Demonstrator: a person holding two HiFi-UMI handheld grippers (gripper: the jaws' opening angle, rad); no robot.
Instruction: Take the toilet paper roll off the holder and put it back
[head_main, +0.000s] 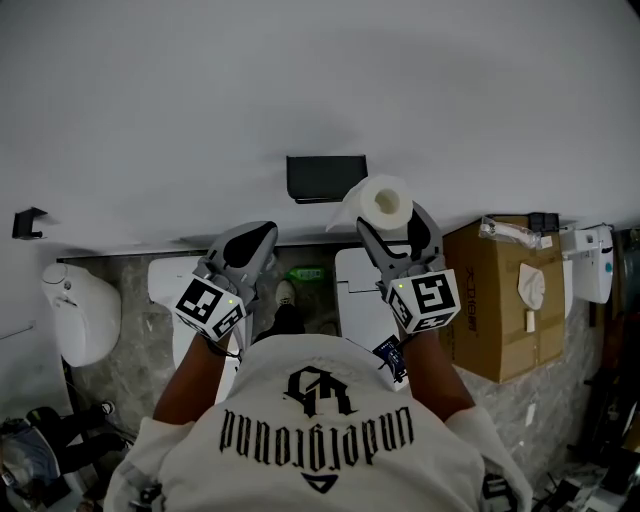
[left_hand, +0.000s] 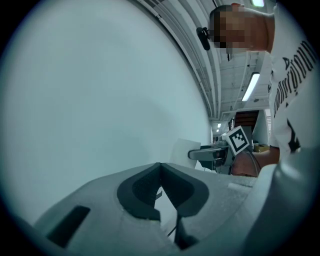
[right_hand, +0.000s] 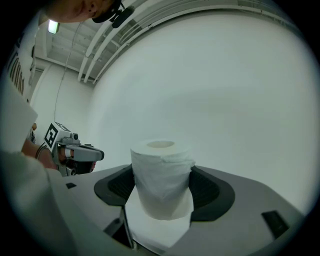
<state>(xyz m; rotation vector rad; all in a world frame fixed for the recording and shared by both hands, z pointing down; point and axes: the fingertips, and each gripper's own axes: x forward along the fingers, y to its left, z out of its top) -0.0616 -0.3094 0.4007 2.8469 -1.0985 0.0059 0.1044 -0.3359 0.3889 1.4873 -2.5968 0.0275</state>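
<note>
I am holding the toilet paper roll clamped between the jaws of my right tool, just right of the black holder on the white wall. A cardboard box is sitting at the lower right, its inside not showing. The roll's long axis is running across the jaws, its core hole is facing my head camera, and a loose sheet is trailing toward the holder. My left tool is hanging pinched together, gripping nothing.

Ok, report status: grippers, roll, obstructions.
Right gripper shut on the toilet paper roll. Left gripper shut, empty. Roll off the holder, just beside it. Nothing seen between them.
</note>
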